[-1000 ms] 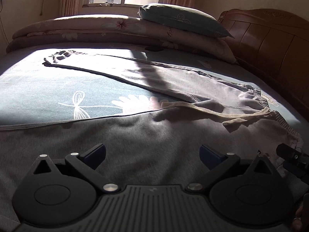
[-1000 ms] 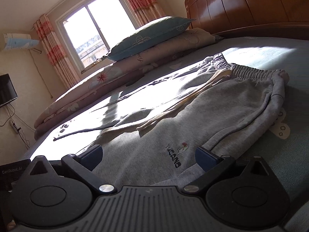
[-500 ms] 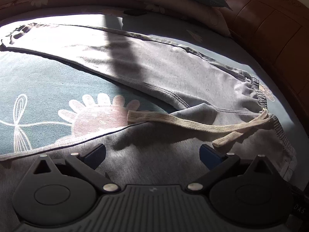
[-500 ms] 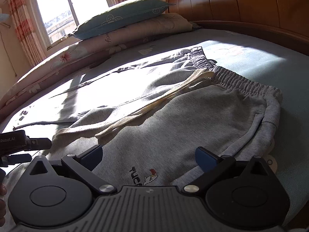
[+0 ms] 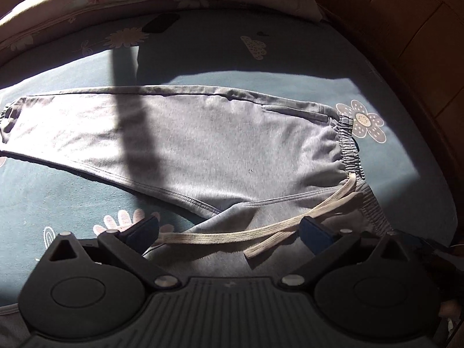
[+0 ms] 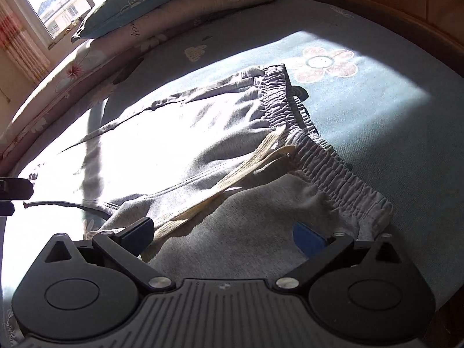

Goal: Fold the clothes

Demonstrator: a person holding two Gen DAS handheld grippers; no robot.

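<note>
Grey sweatpants (image 5: 208, 145) lie flat on the bed, one leg stretched to the left, the elastic waistband (image 5: 349, 145) on the right. Their cream drawstring (image 5: 232, 233) trails across the crotch area. My left gripper (image 5: 229, 232) hovers open just above the drawstring and the near leg, with nothing between its fingers. In the right wrist view the same sweatpants (image 6: 203, 145) spread out in bright sun, waistband (image 6: 327, 159) running to the right. My right gripper (image 6: 223, 235) is open over the near leg, close to the waistband corner.
The bed has a teal sheet with flower prints (image 5: 365, 121). A folded floral quilt (image 6: 95, 66) and a teal pillow (image 6: 150, 0) lie along the far side by a window (image 6: 52, 3). A wooden headboard (image 5: 420, 43) rises on the right. A dark phone-like object (image 5: 161, 23) rests near the quilt.
Both grippers have tilted down and moved forward over the sweatpants, toward the waistband and drawstring. Both stay open. The sweatpants have not moved.
</note>
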